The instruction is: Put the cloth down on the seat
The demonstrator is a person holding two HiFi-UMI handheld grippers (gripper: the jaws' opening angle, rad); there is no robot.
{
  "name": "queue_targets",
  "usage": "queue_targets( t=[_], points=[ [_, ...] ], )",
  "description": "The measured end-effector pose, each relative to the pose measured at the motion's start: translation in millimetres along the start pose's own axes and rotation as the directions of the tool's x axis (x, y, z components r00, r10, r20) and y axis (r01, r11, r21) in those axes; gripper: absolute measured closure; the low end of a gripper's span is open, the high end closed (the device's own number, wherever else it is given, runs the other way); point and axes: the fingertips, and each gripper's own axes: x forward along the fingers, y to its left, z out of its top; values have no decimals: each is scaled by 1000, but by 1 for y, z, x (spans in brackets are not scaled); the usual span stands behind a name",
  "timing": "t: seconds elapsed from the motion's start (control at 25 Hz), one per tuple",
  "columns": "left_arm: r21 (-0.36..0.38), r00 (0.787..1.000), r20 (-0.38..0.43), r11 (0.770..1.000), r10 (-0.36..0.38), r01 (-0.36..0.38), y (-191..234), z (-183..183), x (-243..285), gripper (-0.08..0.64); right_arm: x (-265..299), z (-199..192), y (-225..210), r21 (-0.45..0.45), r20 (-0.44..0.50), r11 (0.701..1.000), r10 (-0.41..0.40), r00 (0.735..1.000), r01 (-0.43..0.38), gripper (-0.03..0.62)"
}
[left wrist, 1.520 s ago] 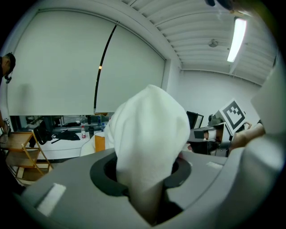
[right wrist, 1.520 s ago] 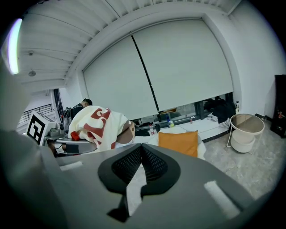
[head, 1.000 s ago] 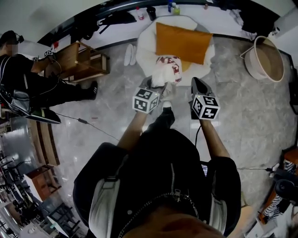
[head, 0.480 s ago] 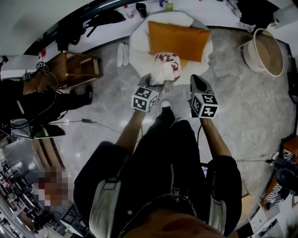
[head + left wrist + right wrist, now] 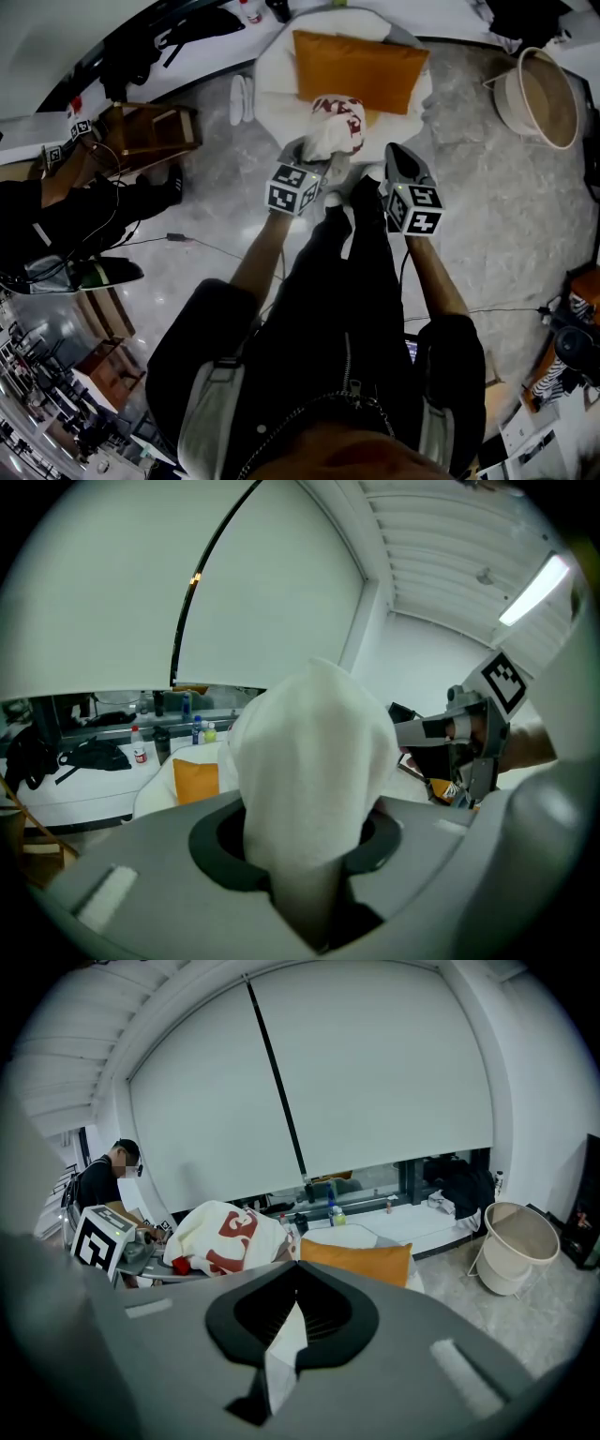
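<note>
Over the seat's [image 5: 270, 82] near edge at upper centre, left gripper [image 5: 313, 161] clamps the cloth [image 5: 337, 129]; right gripper [image 5: 394, 155], beside, pinches a white scrap [image 5: 281, 1354].

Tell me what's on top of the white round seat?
An orange rectangular cushion lies on the seat. The white-and-red cloth, clamped in the left gripper, hides the seat's front part.

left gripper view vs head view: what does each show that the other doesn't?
Left gripper view only: the left gripper seen close, jaws clamped on the cloth; the ceiling light. Head view only: the cloth's red print, the basket on the floor. Both: the cloth, the orange cushion on the white seat, the right gripper.
</note>
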Motion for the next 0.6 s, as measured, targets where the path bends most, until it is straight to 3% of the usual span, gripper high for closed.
queue_targets(
  t=[0.4,0.6],
  points=[
    [-1,999,-39,1000,28,-28,28,-26,61,408,52,-10,-45,17,-2,1000,20,1000,-20,589],
    [8,998,-47,999,51,-50,57,-50,103,408,100,-25,-72,-23,11,1000,20,1000,-20,591]
  ],
)
